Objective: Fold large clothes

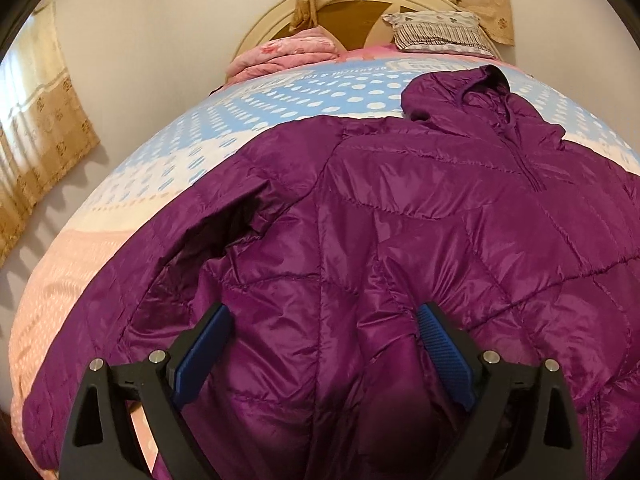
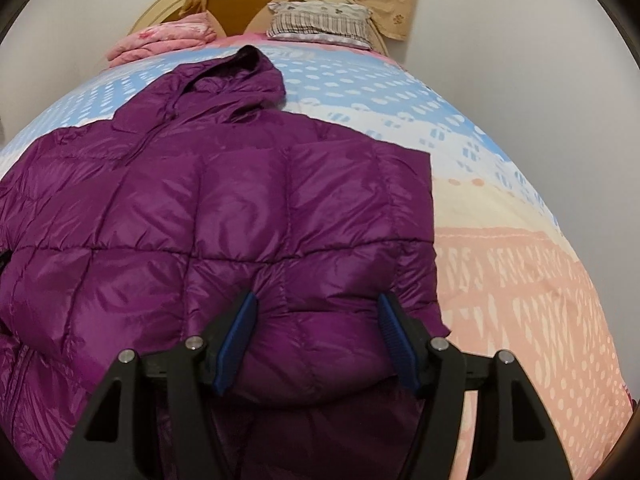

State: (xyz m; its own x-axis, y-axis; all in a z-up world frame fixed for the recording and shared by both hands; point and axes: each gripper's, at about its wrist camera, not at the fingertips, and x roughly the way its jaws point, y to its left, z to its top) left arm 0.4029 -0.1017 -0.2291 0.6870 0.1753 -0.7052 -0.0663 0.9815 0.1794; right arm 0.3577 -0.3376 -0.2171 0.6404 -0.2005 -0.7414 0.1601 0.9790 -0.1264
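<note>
Purple jacket (image 1: 400,216) lies on the bed (image 1: 192,152), both sleeves apparently folded across its body; left gripper (image 1: 324,356) released wide, right gripper (image 2: 316,344) seemingly grasping the puffy hem; lengthwise folds remain.

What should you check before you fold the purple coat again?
1. Purple coat lying on the bed: ok.
2. Hood flat, pointing to the pillow: ok.
3. Right-side sleeve folded in over the coat's body, straight edge showing: ok.
4. Left-side sleeve flat: not ok, it looks bunched and shadowed.
5. Left gripper open wide over the fabric, pinching nothing: ok.
6. Right gripper holding the puffy hem between its pads: cannot tell, the fabric bulges between them but a firm pinch is not clear.
</note>
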